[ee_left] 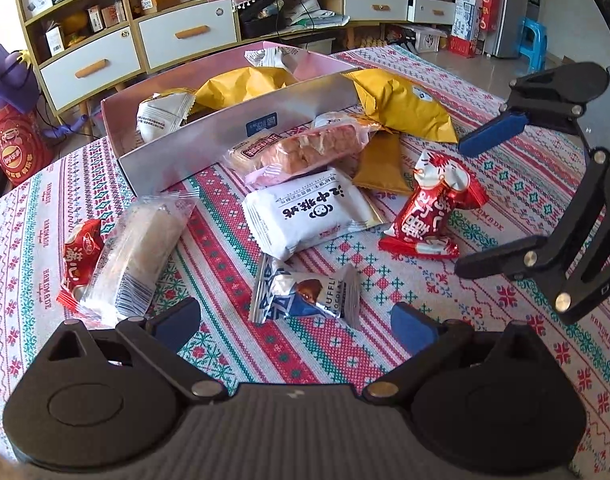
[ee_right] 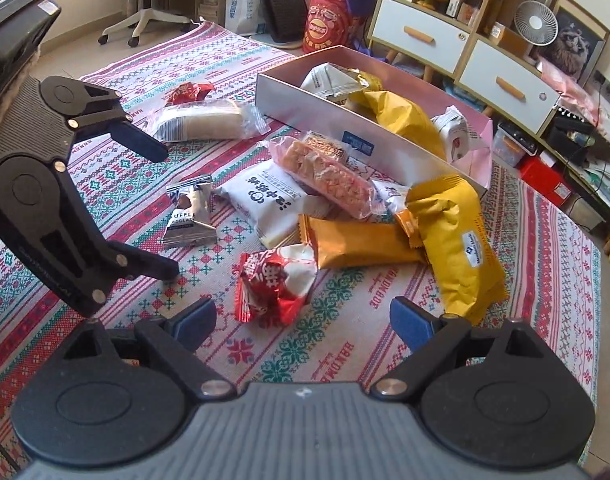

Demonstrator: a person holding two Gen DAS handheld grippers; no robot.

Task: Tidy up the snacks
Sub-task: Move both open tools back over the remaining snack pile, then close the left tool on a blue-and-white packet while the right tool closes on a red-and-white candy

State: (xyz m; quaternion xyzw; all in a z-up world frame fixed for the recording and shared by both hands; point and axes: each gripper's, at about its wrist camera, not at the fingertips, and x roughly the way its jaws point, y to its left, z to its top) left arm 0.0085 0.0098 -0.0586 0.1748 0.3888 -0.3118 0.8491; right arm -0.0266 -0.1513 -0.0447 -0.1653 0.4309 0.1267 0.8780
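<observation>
— Inspector A: What is recorded on the left of the bench [ee_left: 25, 208], as seen by the left wrist camera?

— Inspector B: A small red packet [ee_left: 79, 256] is noted at the far left, touched by a clear-wrapped pale cake [ee_left: 137, 252] that partly covers it. The left claw [ee_left: 295, 324] is held wide apart with nothing between its fingers, just above the patterned cloth. A truffle chocolate sachet [ee_left: 305, 294] is found just ahead of it.

— Inspector A: And the middle?

— Inspector B: A white packet [ee_left: 309, 216] is seen lying flat. Behind it a pink-wrapped pastry [ee_left: 305, 152] is propped against the front wall of the open box [ee_left: 209, 136]. Inside the box, a white sachet [ee_left: 161, 114] and a yellow bag [ee_left: 241, 84] are observed.

— Inspector A: The right side?

— Inspector B: An orange-brown bar [ee_left: 381, 168] is logged beside the pastry, with a large yellow bag [ee_left: 405, 108] behind it, outside the box. A crumpled red sachet [ee_left: 433, 208] is seen standing apart on the cloth. The right claw [ee_left: 463, 208] is held wide, empty, near that sachet; in the right wrist view the red sachet [ee_right: 275, 284] is placed just ahead of the right claw's fingers [ee_right: 409, 326], not touched.
</observation>
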